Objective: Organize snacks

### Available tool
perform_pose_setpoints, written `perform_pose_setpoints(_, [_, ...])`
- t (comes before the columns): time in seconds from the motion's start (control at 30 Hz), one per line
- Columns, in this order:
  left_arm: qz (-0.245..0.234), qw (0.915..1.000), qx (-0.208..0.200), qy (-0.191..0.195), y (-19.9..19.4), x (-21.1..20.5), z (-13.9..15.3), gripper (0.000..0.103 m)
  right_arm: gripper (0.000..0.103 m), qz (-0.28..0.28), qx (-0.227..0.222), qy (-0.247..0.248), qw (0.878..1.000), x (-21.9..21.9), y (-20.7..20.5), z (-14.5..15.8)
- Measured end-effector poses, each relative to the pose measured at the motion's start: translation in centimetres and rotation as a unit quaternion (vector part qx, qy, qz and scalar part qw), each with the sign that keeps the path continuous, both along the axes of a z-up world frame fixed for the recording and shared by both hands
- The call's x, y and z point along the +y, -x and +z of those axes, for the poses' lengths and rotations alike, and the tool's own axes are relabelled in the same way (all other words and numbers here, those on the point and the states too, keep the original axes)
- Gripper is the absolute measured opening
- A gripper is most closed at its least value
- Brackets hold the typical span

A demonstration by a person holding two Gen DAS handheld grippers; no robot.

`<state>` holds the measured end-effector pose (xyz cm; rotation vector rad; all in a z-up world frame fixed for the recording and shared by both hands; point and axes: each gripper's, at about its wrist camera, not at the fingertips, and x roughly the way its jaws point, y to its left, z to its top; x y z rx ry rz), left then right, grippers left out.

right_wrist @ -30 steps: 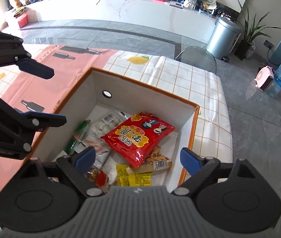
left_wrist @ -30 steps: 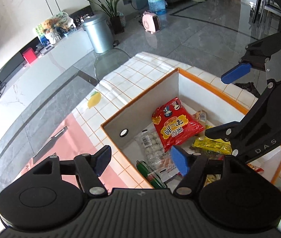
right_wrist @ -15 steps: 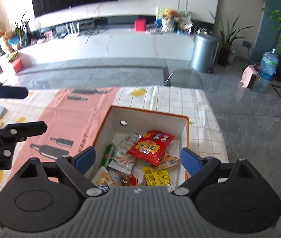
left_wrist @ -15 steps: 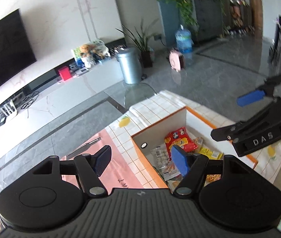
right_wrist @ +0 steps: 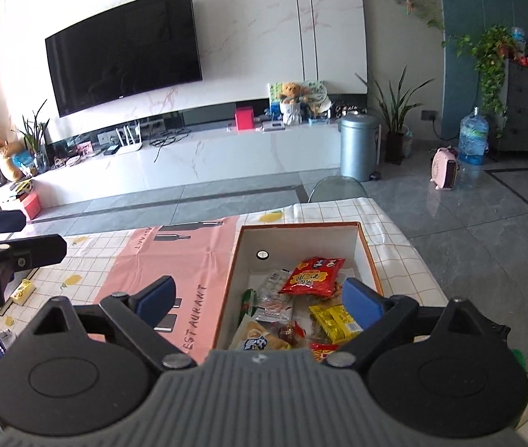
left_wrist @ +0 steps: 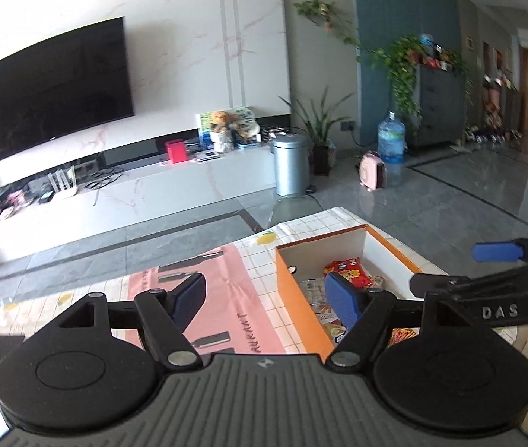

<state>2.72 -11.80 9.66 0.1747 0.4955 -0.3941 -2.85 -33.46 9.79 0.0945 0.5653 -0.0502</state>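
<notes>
Right wrist view: the right gripper [right_wrist: 260, 298] hangs above the table with jaws spread wide, nothing between them. The snacks, a red packet [right_wrist: 310, 277] among them, lie in the orange-rimmed box [right_wrist: 370, 257]. The left gripper [left_wrist: 267, 294] has just been opening its jaws, also empty.

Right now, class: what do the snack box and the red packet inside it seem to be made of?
Box: probably cardboard, matte white inside with orange edges; its walls are thin, flat and stiff. Red packet: likely plastic film, glossy; it is crinkled and catches the light.
</notes>
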Motion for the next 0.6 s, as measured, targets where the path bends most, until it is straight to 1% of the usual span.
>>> perform_pose_setpoints(0.17, [0.039,0.999,-0.012,-0.016,1.3,1.0,-2.0,0.086,0.096,-0.009,-0.027,0.007,1.0,2.3,2.6,-1.4])
perform_pose_setpoints(0.3, [0.066,0.9978,-0.009,-0.003,1.4,2.2,-3.3,0.087,0.099,-0.029,-0.042,0.026,0.998,3.7,3.8,-2.9])
perform_pose_setpoints(0.47, [0.073,0.997,0.015,0.019,1.5,3.4,-5.3,0.088,0.099,-0.049,-0.03,0.018,0.998,4.3,4.0,-5.6])
perform_pose_setpoints(0.53, [0.077,0.9966,0.02,0.018,1.0,3.4,-6.1,0.089,0.099,-0.046,-0.017,0.016,0.999,4.5,3.5,-6.6])
perform_pose_setpoints(0.6, [0.08,0.9961,0.036,0.011,0.6,3.4,-7.0,0.089,0.099,-0.042,-0.004,0.021,0.999,4.7,2.9,-7.5])
